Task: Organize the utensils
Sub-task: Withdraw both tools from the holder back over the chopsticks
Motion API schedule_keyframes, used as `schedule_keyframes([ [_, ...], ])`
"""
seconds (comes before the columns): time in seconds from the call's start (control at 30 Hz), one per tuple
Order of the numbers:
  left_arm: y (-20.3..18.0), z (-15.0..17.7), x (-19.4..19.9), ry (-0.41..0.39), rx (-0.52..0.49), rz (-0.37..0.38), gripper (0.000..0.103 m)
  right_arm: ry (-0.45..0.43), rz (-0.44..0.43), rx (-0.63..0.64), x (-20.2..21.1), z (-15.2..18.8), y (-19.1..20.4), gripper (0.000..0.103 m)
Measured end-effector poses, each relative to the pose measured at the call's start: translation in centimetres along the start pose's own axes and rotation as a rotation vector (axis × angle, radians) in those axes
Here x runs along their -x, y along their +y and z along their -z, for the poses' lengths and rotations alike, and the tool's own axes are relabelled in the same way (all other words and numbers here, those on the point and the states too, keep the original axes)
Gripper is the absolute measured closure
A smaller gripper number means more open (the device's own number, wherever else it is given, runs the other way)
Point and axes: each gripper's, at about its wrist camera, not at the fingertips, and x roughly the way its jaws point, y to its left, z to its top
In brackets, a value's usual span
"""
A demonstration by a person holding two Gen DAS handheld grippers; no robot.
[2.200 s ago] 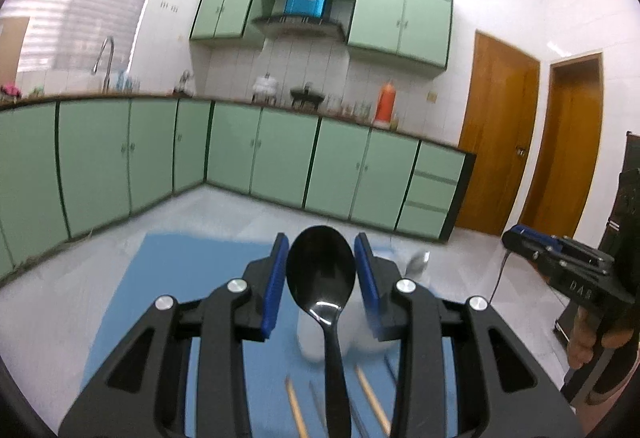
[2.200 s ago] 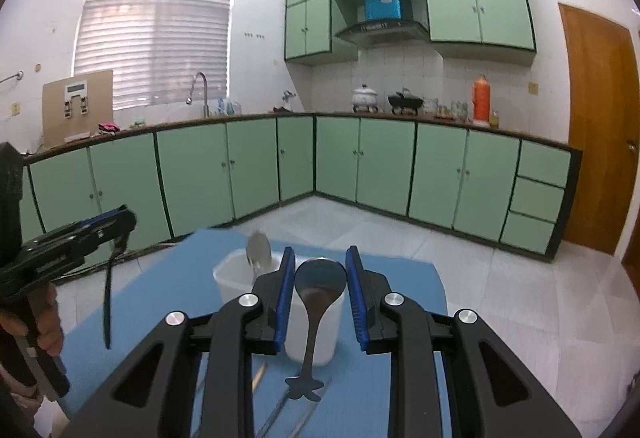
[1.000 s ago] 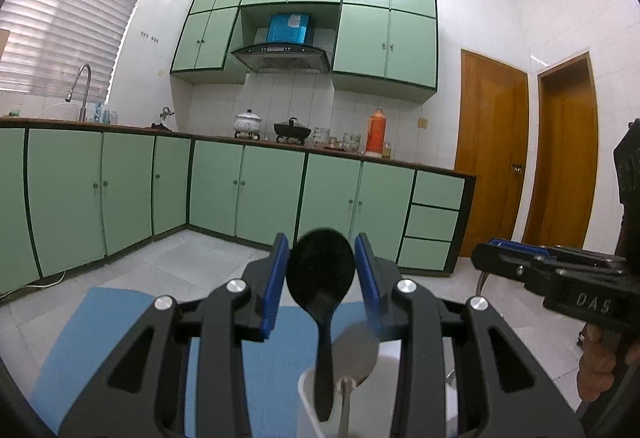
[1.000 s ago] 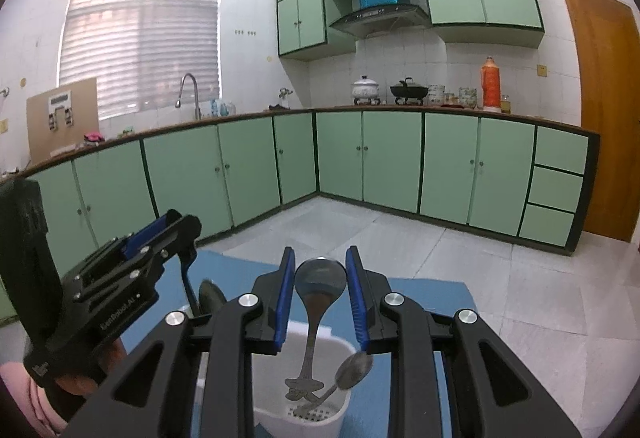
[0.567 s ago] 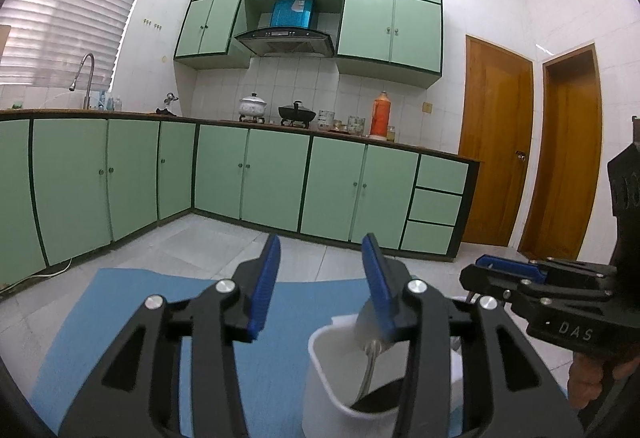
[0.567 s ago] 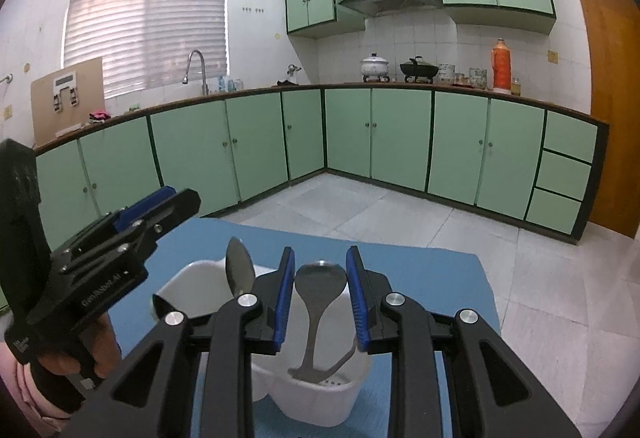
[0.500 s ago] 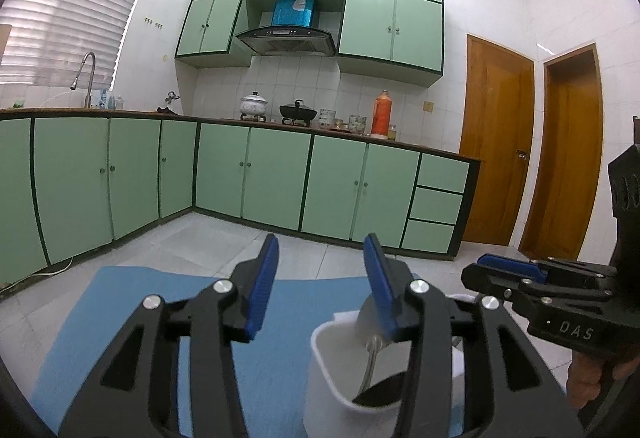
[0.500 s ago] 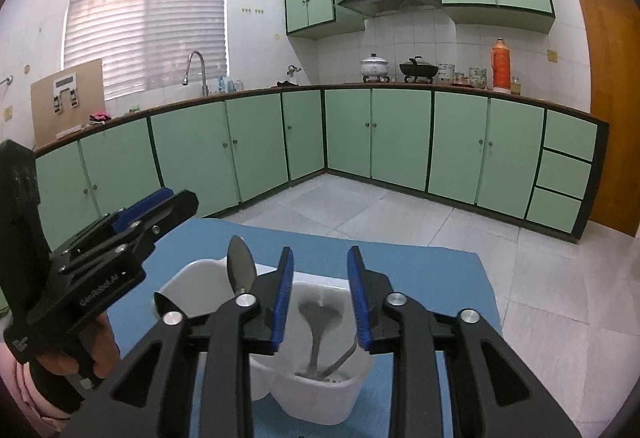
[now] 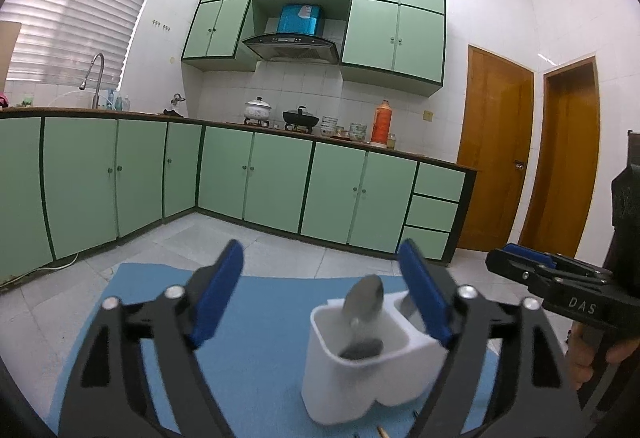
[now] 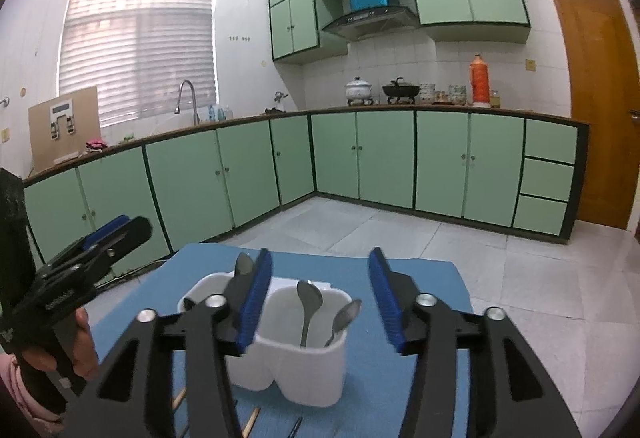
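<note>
Between my right jaws I see a white holder [image 10: 296, 370] with silver spoons [image 10: 308, 302], sitting on a plain blue mat [image 10: 420, 270]. My grippers [image 9: 320, 298] are black with blue pads [image 9: 218, 296]. Beyond the jaws, the cabinets [image 10: 384, 158] are pale green with dark green edging, the doors [image 9: 494, 154] orange-brown, the floor [image 10: 520, 258] light grey tile.

This is a home kitchen. Pale green cabinets [image 10: 440, 162] run along two walls under a brown surface [image 10: 400, 109], with a sink tap [image 10: 188, 98] below a blinded window [image 10: 140, 42], a range hood [image 9: 292, 48] above pots [image 9: 300, 116], white wall tiles and wooden doors [image 9: 496, 154].
</note>
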Motion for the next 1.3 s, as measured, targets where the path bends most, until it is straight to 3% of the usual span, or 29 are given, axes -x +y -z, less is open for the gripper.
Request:
schedule_keyframes([
  [0.1,-0.2,0.5,2.1,0.007,0.0,-0.006,0.014,-0.007,0.029,0.006,1.9,1.0,0.2,0.031],
  [0.2,-0.4,1.2,4.0,0.019,-0.004,-0.008,0.013,-0.019,0.055,0.002,4.0,2.3,0.5,0.018],
  [0.37,-0.6,3.3,7.2,0.074,0.003,-0.023,0.011,-0.01,0.094,-0.003,7.0,4.5,0.8,0.013],
  [0.87,0.4,10.9,14.6,0.185,0.06,-0.125,0.01,0.021,0.232,-0.07,13.0,13.6,3.3,0.012],
  [1.17,-0.2,14.8,17.3,0.211,-0.005,-0.192,0.01,0.056,0.293,-0.072,14.4,18.6,4.7,0.013],
  [1.3,-0.7,16.0,17.9,0.228,-0.015,-0.187,0.01,0.086,0.303,-0.067,14.5,20.8,5.7,0.019],
])
